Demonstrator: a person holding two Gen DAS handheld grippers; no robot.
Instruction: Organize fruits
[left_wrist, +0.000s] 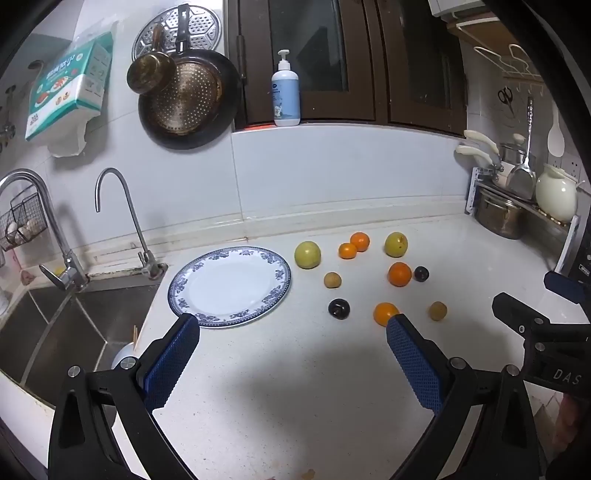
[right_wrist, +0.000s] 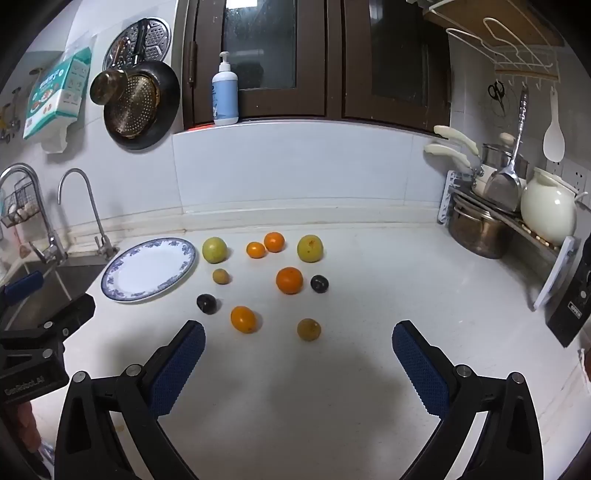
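- Nearest each camera, the left gripper (left_wrist: 293, 330) and the right gripper (right_wrist: 298, 338) hover over the white speckled countertop (right_wrist: 332, 387); both sets of jaws stand wide apart and hold nothing.
- Just beyond the grippers lie an oval orange citrus fruit (right_wrist: 243, 319), a small brownish round fruit (right_wrist: 308, 329) and a dark purple plum-like fruit (right_wrist: 206, 303), each apart from the others.
- Farther back, a second dark fruit (right_wrist: 319, 283), a round orange (right_wrist: 289, 280), a small tan fruit (right_wrist: 221, 276), two yellow-green round fruits (right_wrist: 214, 250) and two touching small oranges (right_wrist: 266, 246) remain loose on the counter.
- Left of the fruit, beside the steel sink (left_wrist: 55, 332), the blue-rimmed white china plate (left_wrist: 229, 286) holds nothing, so sorting appears not yet begun.
- Judged best practice: centre one fruit between the pads, close gently, since round fruit may roll.
- Fruit species is uncertain; the left view's near orange fruit is partly hidden by a finger, and the sink is cut off.
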